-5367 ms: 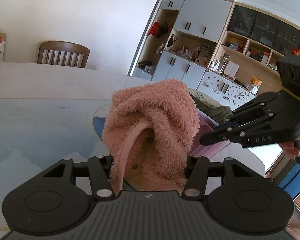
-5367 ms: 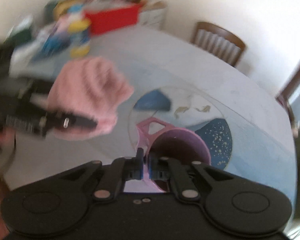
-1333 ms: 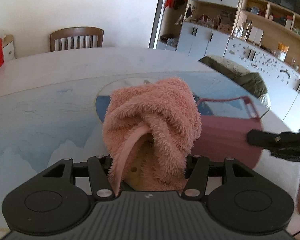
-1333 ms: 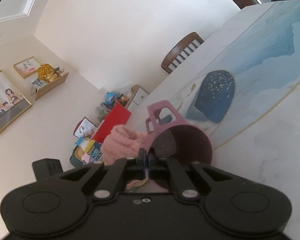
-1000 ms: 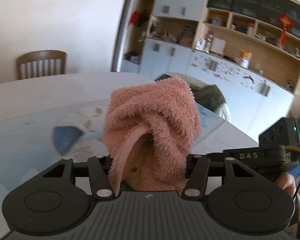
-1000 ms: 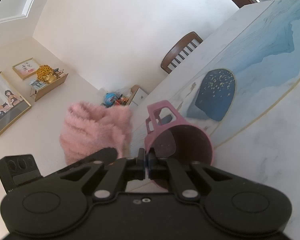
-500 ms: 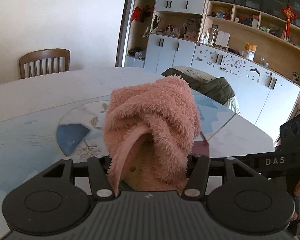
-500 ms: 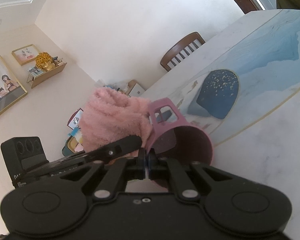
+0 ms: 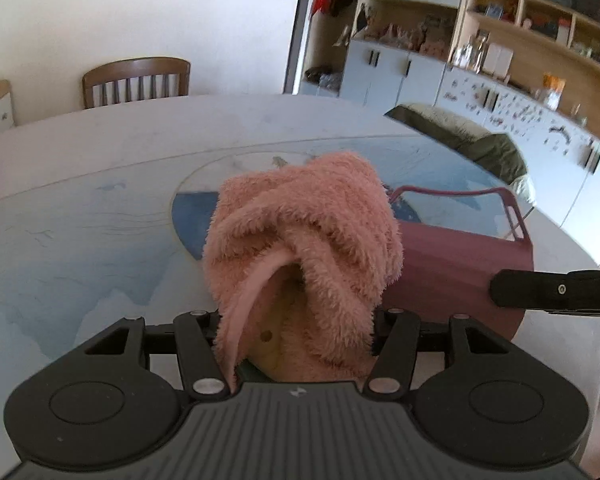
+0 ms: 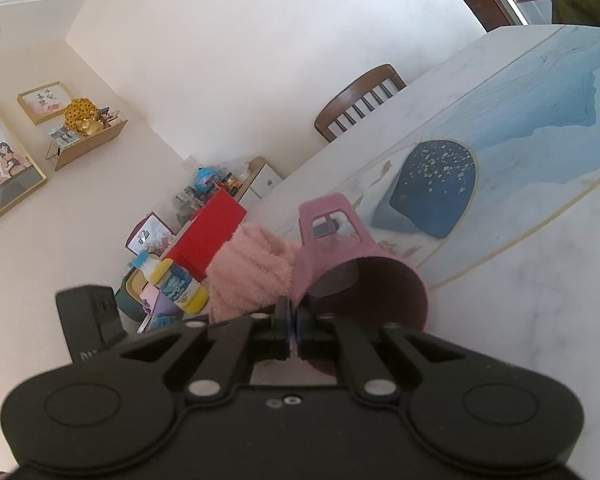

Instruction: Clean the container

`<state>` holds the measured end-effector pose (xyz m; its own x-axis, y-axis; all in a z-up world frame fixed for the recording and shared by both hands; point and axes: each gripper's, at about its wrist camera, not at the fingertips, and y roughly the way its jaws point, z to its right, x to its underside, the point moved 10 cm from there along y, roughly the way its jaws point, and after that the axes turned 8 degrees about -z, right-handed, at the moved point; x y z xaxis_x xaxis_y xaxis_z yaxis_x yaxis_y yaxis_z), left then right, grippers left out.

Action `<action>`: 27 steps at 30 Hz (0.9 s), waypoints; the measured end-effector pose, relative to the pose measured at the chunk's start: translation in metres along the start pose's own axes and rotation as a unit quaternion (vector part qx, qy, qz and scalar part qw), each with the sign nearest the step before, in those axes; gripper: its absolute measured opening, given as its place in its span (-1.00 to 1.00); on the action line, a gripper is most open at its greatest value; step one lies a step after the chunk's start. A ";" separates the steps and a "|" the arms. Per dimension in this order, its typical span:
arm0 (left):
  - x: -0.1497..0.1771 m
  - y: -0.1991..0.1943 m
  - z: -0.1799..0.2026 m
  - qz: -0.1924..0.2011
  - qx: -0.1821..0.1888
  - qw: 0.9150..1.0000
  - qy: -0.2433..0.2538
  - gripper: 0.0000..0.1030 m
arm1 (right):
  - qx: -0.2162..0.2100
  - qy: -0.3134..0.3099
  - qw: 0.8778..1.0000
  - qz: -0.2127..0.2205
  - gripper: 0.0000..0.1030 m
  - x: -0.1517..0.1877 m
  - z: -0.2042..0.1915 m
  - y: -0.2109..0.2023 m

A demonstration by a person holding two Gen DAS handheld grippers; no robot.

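Observation:
A fluffy pink cloth (image 9: 304, 248) is bunched between the jaws of my left gripper (image 9: 300, 316), which is shut on it; the cloth hides the fingertips. To its right, a mauve plastic cup (image 9: 460, 268) with a handle is held tilted above the table, and the cloth covers its left part. My right gripper (image 10: 294, 320) is shut on the rim of the cup (image 10: 364, 284), whose dark inside shows. In the right wrist view the cloth (image 10: 252, 276) sits right beside the cup's outer wall below the handle; I cannot tell whether they touch. One right finger (image 9: 556, 290) reaches in from the right edge.
The white marble table (image 9: 80, 200) has a blue painted pattern. A wooden chair (image 9: 136, 80) stands at its far side. A red box (image 10: 204, 236), a yellow-and-white bottle (image 10: 172, 280) and other clutter crowd one end. Cabinets (image 9: 460, 60) line the wall.
My left gripper has swung down and towards the cup with the cloth, which now sits low beside the cup's wall. The right gripper has kept hold of the cup, barely moving.

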<state>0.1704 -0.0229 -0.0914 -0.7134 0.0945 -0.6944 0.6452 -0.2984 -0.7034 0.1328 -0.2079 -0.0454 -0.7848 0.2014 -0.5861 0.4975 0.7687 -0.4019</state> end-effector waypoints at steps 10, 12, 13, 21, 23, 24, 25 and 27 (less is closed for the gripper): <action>0.000 -0.003 0.001 0.004 0.007 1.000 -0.016 0.10 | 0.030 -0.001 1.000 -0.005 -0.95 0.000 0.000 0.001; 0.000 -0.008 0.003 0.005 0.013 1.000 -0.021 0.10 | 0.036 -0.002 0.999 -0.004 -0.95 -0.001 0.000 0.000; -0.001 -0.012 0.005 0.009 0.018 1.000 -0.019 0.10 | 0.039 0.001 0.999 -0.003 -0.95 -0.001 0.000 0.000; -0.023 -0.061 0.047 0.057 0.095 0.994 0.006 0.10 | 0.049 -0.014 0.999 -0.009 -0.95 0.003 -0.009 -0.001; -0.026 -0.068 0.062 0.061 0.123 0.990 0.020 0.10 | 0.054 -0.031 0.998 -0.016 -0.95 0.007 -0.014 0.001; -0.027 -0.067 0.068 0.061 0.133 0.989 0.026 0.10 | 0.055 -0.035 0.998 -0.018 -0.95 0.009 -0.016 0.002; -0.027 -0.065 0.073 0.056 0.141 0.988 0.031 0.10 | 0.055 -0.038 0.998 -0.020 -0.95 0.010 -0.017 0.002; -0.027 -0.054 0.078 0.043 0.141 0.988 0.038 0.10 | 0.053 -0.047 0.997 -0.024 -0.95 0.012 -0.021 0.003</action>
<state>0.1334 -0.0836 -0.0225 -0.6296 0.1251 -0.7668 0.5933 -0.5597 -0.5785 0.1168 -0.1900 -0.0390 -0.7737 0.1041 -0.6250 0.4998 0.7065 -0.5011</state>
